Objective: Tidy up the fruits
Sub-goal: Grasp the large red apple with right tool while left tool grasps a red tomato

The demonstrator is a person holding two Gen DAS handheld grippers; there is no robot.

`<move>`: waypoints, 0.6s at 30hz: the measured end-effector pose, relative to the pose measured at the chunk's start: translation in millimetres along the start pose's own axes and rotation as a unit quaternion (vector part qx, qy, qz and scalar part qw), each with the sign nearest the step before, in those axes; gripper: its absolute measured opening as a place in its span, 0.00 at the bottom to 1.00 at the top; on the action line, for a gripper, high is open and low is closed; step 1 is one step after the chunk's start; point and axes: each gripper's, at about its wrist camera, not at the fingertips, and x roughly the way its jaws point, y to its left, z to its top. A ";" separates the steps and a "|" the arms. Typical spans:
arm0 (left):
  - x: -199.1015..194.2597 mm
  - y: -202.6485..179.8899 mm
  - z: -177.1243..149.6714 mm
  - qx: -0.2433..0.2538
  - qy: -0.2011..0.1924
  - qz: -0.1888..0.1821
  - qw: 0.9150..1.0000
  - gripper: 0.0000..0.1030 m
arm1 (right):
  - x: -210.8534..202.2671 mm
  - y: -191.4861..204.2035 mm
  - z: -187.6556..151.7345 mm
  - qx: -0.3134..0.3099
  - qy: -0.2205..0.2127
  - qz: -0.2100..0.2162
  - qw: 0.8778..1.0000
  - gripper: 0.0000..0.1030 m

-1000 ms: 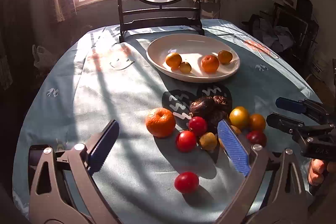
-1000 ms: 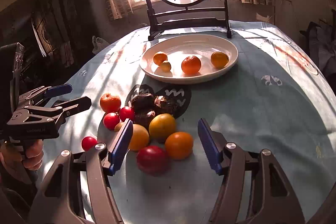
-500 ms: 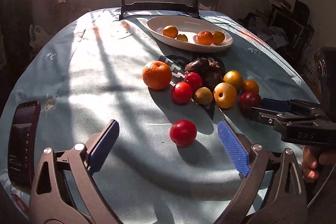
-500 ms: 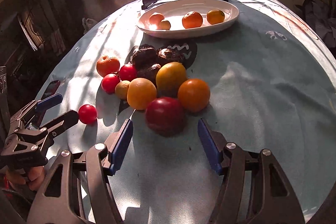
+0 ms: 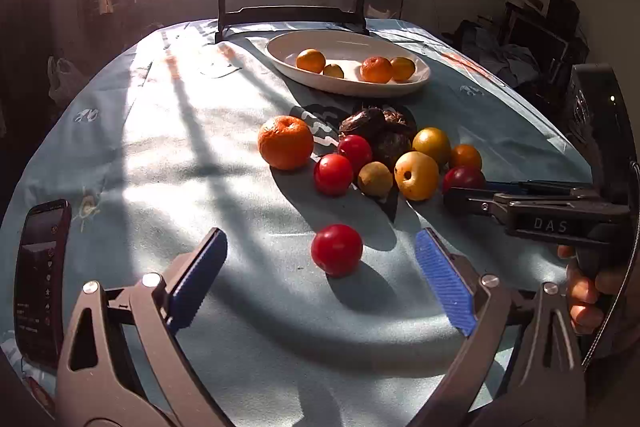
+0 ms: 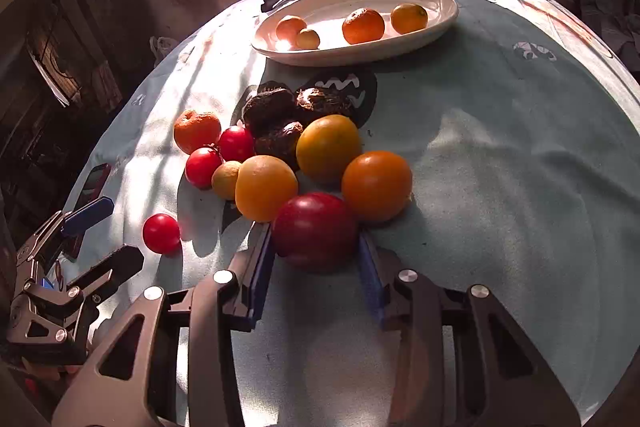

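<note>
The round surface (image 5: 120,155) wears a soft blue cloth. Only the left view shows a phone (image 5: 38,279) at its edge. The oval white plate (image 6: 440,15) holds four citrus. The right gripper (image 6: 316,255), wide apart half a second ago, now clamps the dark red plum (image 6: 316,227). The left gripper (image 5: 320,267) gapes around a glossy red fruit (image 5: 337,249), untouched.

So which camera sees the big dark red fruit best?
The right wrist view: the round dark red fruit fills the centre, between the right hand-held gripper fingers. In the left wrist view it sits small, partly hidden by that gripper.
</note>
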 end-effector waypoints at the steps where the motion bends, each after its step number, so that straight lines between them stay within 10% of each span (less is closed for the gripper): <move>1: 0.9 0.5 0.1 -0.001 0.002 -0.001 1.000 0.94 | -1.1 -1.1 -0.3 0.003 -0.002 0.002 1.000 0.39; 6: 5.9 -1.2 1.1 0.004 0.016 -0.013 1.000 0.91 | -15.5 -12.5 -2.8 0.030 -0.039 0.036 0.998 0.39; 12: 21.6 1.1 2.3 -0.009 0.054 -0.026 0.998 0.55 | -19.5 -13.6 -3.9 0.032 -0.045 0.057 0.997 0.39; 18: 28.7 -2.2 4.1 -0.009 0.070 -0.026 0.997 0.52 | -20.0 -14.7 -3.6 0.036 -0.046 0.064 0.996 0.39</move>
